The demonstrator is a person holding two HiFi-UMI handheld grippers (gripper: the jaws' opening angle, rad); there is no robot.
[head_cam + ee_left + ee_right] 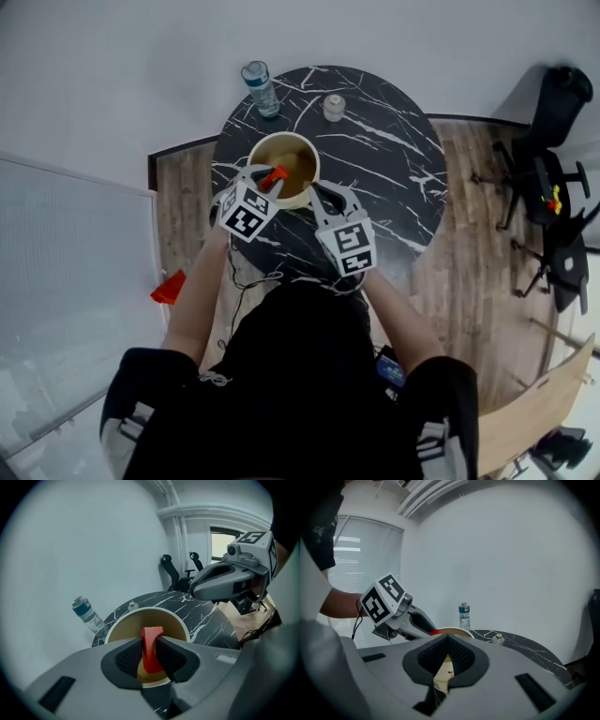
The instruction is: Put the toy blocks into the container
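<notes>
container (283, 141): cream tub, open top, on black marble table (384, 169).
red block (152, 638): over container's mouth, near-left side, clamped btwn L jaws.
L gripper (151, 652): pads pressed on red block, tips over container's near-left rim.
R gripper (447, 645): jaws together, nothing btwn; just beside container's near-right rim.
bottle (261, 87): beyond container, by table edge.
small jar (333, 107): beyond container, far-right side.
</notes>
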